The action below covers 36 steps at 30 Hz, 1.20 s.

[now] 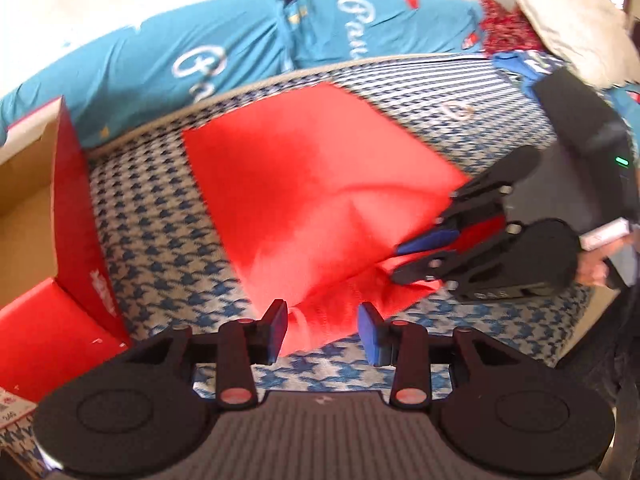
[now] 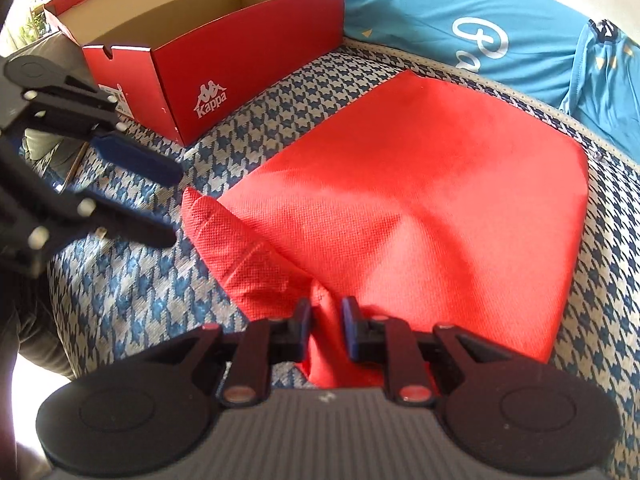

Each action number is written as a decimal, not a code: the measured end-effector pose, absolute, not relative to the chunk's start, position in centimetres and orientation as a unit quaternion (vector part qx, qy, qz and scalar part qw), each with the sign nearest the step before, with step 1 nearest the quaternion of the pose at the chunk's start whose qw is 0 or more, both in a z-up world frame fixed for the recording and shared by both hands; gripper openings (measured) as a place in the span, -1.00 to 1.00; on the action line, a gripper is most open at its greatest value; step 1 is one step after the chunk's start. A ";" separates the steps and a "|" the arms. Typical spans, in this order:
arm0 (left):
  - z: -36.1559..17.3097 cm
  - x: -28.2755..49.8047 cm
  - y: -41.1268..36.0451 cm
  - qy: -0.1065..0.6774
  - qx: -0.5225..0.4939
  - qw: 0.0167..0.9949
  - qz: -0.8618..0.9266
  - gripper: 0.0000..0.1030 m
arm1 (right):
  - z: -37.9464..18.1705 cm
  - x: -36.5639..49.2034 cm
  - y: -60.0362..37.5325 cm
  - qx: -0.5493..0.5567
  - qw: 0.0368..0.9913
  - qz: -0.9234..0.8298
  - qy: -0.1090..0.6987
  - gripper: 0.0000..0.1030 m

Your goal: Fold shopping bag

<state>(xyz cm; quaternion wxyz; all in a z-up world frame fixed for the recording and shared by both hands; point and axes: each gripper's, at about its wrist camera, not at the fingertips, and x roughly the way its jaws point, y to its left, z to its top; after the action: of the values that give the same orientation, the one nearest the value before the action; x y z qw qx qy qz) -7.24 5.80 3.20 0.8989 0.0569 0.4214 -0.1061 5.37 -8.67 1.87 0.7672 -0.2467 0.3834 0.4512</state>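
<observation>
The red fabric shopping bag (image 2: 420, 200) lies mostly flat on a blue-and-white houndstooth bed cover (image 2: 140, 300). Its near edge is bunched up into a ridge. My right gripper (image 2: 327, 312) is shut on that raised fold, with red fabric pinched between the blue pads. In the left wrist view the right gripper (image 1: 400, 258) grips the bag (image 1: 312, 184) at its right corner. My left gripper (image 1: 323, 330) is open just above the bag's near corner. From the right wrist view the left gripper (image 2: 174, 206) hangs left of the bag, fingers apart with nothing between them.
An open red shoe box (image 2: 240, 64) stands on the cover to the left of the bag, also seen as the box (image 1: 76, 216). A blue printed cloth (image 1: 200, 48) lies along the far edge. A white pillow (image 1: 572, 20) sits far right. A person's hand (image 1: 596, 268) holds the right gripper.
</observation>
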 end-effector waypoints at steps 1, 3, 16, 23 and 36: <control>2.9 -7.0 5.2 0.420 0.067 0.898 -0.111 -0.28 | 1.9 5.5 -8.8 -0.249 0.766 0.454 0.382 -0.70; 2.3 -6.4 4.6 0.423 0.066 0.897 -0.110 -0.28 | 1.9 5.7 -8.9 -0.247 0.765 0.456 0.383 -0.70; -2.1 -4.9 5.5 0.434 -0.050 0.897 -0.070 -0.28 | 2.0 6.1 -9.2 -0.239 0.761 0.467 0.381 -0.70; -2.8 -5.6 5.8 0.415 -0.104 0.903 -0.033 -0.27 | 2.5 6.1 -10.4 -0.249 0.758 0.479 0.366 -0.54; -2.5 -5.6 5.5 0.401 -0.109 0.909 -0.012 -0.28 | 3.7 5.1 -16.2 -0.284 0.765 0.493 0.303 -0.24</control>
<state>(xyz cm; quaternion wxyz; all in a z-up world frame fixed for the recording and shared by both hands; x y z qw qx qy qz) -5.61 5.47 -2.48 0.9094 -0.1089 0.4013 -0.0123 5.09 -16.22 3.72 0.7646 -0.2835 0.3027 0.4933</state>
